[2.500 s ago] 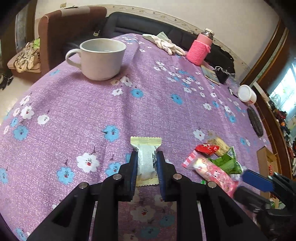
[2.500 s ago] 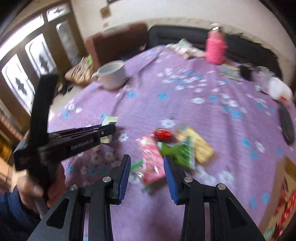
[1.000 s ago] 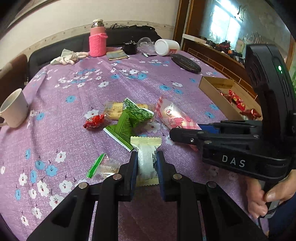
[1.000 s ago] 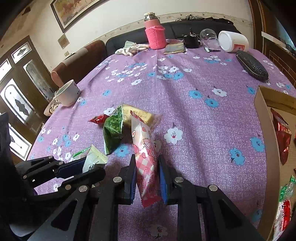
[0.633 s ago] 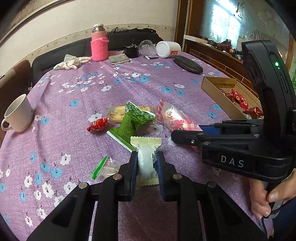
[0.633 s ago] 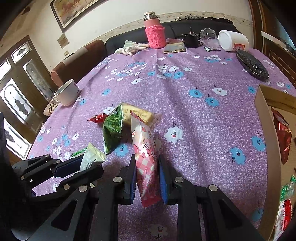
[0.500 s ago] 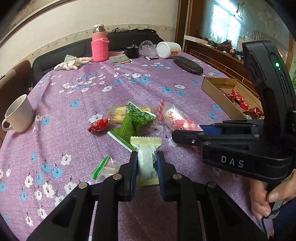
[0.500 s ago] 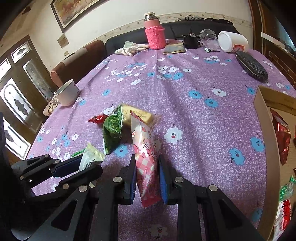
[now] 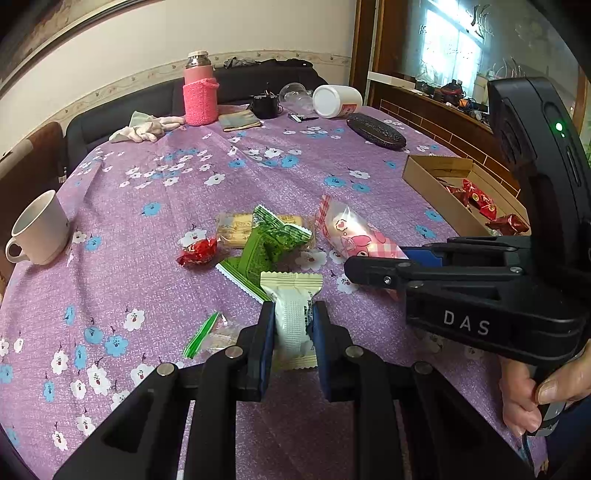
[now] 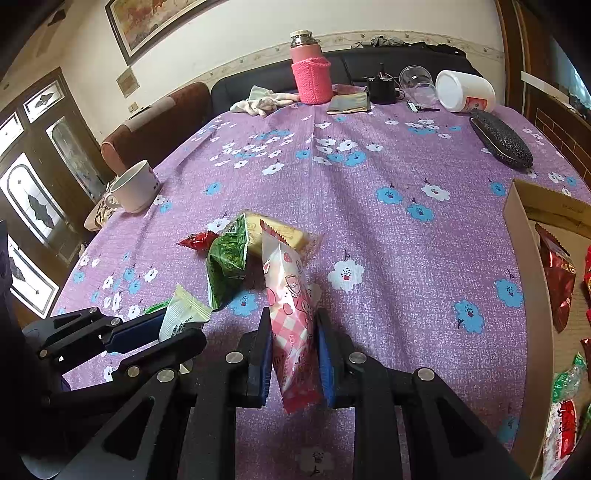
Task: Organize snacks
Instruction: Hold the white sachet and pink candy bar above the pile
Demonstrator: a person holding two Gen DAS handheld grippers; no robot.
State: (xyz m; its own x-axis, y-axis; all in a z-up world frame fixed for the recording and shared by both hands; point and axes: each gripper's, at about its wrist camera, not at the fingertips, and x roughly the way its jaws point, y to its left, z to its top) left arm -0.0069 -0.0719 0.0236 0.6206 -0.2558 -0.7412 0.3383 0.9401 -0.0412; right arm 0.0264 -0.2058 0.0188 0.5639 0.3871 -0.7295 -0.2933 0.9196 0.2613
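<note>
A home living room is showing here: a dark sofa (image 10: pixel 388 62) is backing the worktop (image 10: pixel 369 206) under its flowered purple cloth, a framed painting (image 10: pixel 147 22) is hanging above, and a mug (image 10: pixel 135 188) is sitting nearby.

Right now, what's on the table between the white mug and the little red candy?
Nothing: only bare flowered tablecloth lies between the white mug and the red candy, shown in the left wrist view.

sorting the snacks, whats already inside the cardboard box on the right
The cardboard box holds red foil packets and, nearer the camera, a green-and-clear wrapper. The picture edge and, in the left view, the right gripper hide the rest.
</note>
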